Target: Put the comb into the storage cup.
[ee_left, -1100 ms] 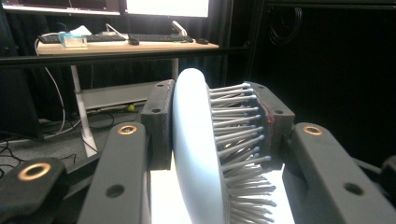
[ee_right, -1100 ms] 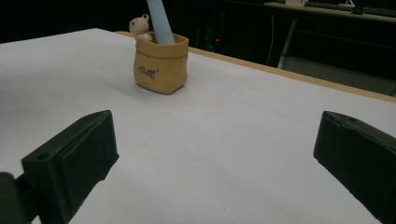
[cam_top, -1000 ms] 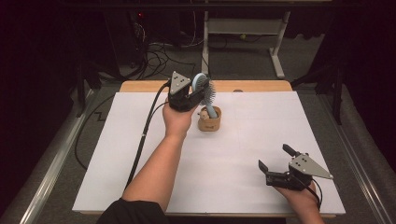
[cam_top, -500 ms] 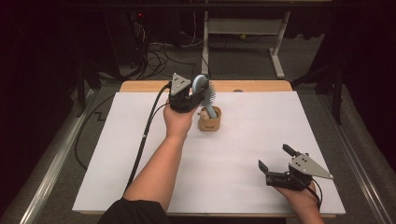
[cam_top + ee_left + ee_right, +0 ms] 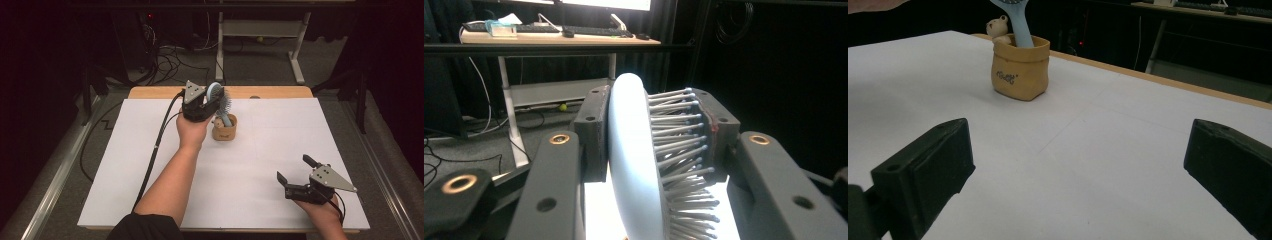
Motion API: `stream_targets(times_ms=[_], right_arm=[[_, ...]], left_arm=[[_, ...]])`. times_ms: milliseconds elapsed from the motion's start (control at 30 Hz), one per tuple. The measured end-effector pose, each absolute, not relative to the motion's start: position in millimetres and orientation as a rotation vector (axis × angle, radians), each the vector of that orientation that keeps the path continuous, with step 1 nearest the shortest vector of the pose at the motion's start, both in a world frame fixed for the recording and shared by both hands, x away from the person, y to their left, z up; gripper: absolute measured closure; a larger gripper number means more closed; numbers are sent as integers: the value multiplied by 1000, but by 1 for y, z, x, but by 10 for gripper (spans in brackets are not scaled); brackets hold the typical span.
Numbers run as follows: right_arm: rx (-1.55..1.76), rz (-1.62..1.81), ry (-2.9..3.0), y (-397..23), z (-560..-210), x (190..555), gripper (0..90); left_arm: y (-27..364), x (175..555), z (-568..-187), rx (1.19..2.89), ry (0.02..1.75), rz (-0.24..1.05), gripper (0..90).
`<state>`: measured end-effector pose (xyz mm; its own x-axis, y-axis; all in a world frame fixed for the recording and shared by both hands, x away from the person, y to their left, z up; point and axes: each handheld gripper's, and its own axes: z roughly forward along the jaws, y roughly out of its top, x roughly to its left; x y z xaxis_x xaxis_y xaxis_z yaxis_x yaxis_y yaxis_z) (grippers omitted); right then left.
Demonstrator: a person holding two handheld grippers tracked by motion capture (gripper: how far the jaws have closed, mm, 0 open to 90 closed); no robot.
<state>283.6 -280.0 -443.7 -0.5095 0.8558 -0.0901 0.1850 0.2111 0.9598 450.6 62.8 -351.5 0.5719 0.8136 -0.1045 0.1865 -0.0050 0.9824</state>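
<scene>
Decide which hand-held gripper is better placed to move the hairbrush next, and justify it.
Left. The left hand-held gripper is shut on the hairbrush standing in the cup; the right hand-held gripper sits open, far off.

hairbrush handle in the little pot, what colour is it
Pale blue; the hairbrush handle shows best in the right gripper view.

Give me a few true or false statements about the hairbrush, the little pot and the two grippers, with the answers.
1. The left gripper is clamped on the hairbrush head. True.
2. The brush handle stands in the yellow pot. True.
3. The right gripper holds the pot. False: its jaws are wide open, near the table's front edge, apart from the pot.
4. The pot lies tipped on its side. False: it stands upright on the white table.
5. A small bear figure sits at the pot's rim. True.
</scene>
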Motion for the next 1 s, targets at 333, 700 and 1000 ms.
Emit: stream_targets(times_ms=[333, 700, 1000], right_arm=[[965, 1329, 1844, -280, -444, 284, 0], [966, 1325, 1851, -279, -444, 284, 0], [968, 1328, 1852, -279, -444, 284, 0]], left_arm=[[64, 451, -353, 1532, 880, 614, 544], [67, 452, -353, 1549, 884, 621, 483], [71, 454, -352, 1564, 898, 600, 424]])
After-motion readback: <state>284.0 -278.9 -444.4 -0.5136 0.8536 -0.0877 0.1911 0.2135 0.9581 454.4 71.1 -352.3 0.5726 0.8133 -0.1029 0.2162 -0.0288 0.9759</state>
